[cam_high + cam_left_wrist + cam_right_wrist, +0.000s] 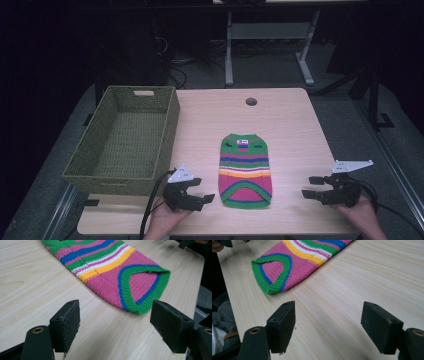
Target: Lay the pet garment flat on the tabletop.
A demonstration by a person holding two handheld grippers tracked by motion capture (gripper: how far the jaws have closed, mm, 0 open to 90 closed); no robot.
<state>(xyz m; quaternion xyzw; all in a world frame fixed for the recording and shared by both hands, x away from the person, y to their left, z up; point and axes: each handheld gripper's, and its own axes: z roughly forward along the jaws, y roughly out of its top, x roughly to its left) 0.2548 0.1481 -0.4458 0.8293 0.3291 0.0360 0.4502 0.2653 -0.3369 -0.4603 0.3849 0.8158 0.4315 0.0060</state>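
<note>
A small striped sweater (pixel 245 170) lies flat on the bench (pixel 290 120), its neck end pointing away from the person and its green-edged hem toward them.

The left hand-held gripper (pixel 202 192) sits low over the bench just left of the sweater's hem, near but not touching it. The left hand (pixel 165 220) comes up from the near edge and wraps it from below, the wrist turned so the jaws point right, toward the hem. The jaws stand wide apart with nothing between them; in the left gripper view the hem (pixel 150 285) lies on the bench just beyond the pads (pixel 67 322).

The right hand-held gripper (pixel 312 187) is held right of the sweater, farther off it than the left one, with bare bench between. The right hand (pixel 360 212) grips it from behind and the jaws point left, toward the sweater. They are also spread apart and empty; the right gripper view looks across bare wood to the hem (pixel 274 272).

A green woven basket (pixel 125 140) stands left of the sweater, overhanging the bench's left side.
</note>
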